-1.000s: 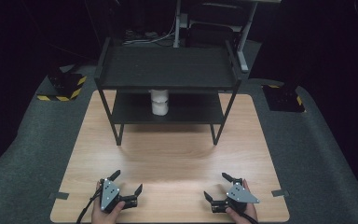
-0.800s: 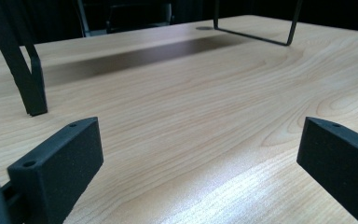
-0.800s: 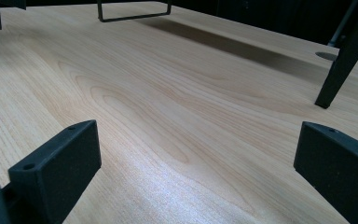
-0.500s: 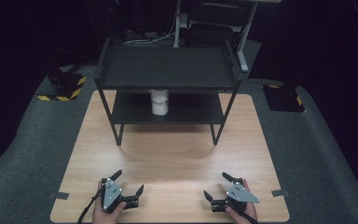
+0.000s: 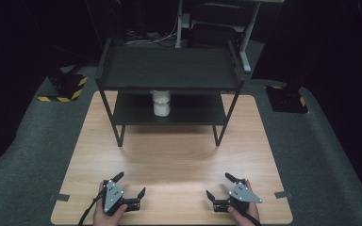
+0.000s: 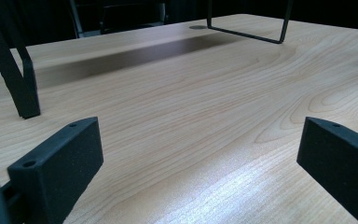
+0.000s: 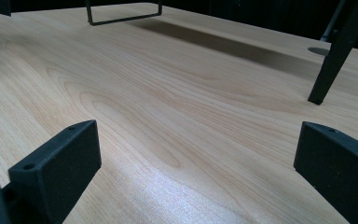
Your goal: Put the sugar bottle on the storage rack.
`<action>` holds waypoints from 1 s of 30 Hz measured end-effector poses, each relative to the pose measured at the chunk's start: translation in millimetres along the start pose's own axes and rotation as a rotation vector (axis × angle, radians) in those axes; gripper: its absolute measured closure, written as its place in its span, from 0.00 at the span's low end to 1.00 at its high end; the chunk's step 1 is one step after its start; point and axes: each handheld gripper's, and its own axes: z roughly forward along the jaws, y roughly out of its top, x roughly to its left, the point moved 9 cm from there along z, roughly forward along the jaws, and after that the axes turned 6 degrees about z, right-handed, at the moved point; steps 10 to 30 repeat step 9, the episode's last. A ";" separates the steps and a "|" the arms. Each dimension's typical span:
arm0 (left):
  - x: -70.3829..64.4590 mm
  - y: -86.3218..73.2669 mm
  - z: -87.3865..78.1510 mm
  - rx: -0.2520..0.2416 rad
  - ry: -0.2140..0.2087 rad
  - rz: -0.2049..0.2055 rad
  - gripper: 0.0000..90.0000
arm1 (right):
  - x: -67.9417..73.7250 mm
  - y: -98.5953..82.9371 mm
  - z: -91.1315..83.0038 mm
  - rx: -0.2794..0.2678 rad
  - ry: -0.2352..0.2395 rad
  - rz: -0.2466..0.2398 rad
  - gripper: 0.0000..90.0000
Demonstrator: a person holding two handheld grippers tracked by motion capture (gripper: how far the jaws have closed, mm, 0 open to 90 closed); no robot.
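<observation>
Dark room all around, and a pale wooden table [image 5: 169,155] fills the middle. At its far end stands a black two-level shelf [image 5: 169,70] with a white cup [image 5: 161,102] on the lower level (partly hidden). Down at the near edge, left gripper [image 5: 129,186] and right gripper [image 5: 220,186] rest well apart, jaws spread wide, holding nothing.

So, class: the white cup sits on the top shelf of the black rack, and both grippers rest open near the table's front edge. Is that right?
Not quite. In the high view the white cup sits on the lower shelf of the black rack, under the top shelf. The rest holds: the left gripper and right gripper rest open near the front edge of the table.
</observation>
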 end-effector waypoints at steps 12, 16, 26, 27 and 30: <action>0.3 1.7 1.3 0.020 -0.004 0.000 0.01 | 0.6 -1.0 -1.5 -0.007 -0.002 -0.005 0.01; 0.3 1.7 1.3 0.020 -0.004 0.000 0.01 | 0.6 -1.0 -1.5 -0.007 -0.002 -0.005 0.01; 0.3 1.7 1.3 0.020 -0.004 0.000 0.01 | 0.6 -1.0 -1.5 -0.007 -0.002 -0.005 0.01; 0.3 1.7 1.3 0.020 -0.004 0.000 0.01 | 0.6 -1.0 -1.5 -0.007 -0.002 -0.005 0.01; 0.3 1.7 1.3 0.020 -0.004 0.000 0.01 | 0.6 -1.0 -1.5 -0.007 -0.002 -0.005 0.01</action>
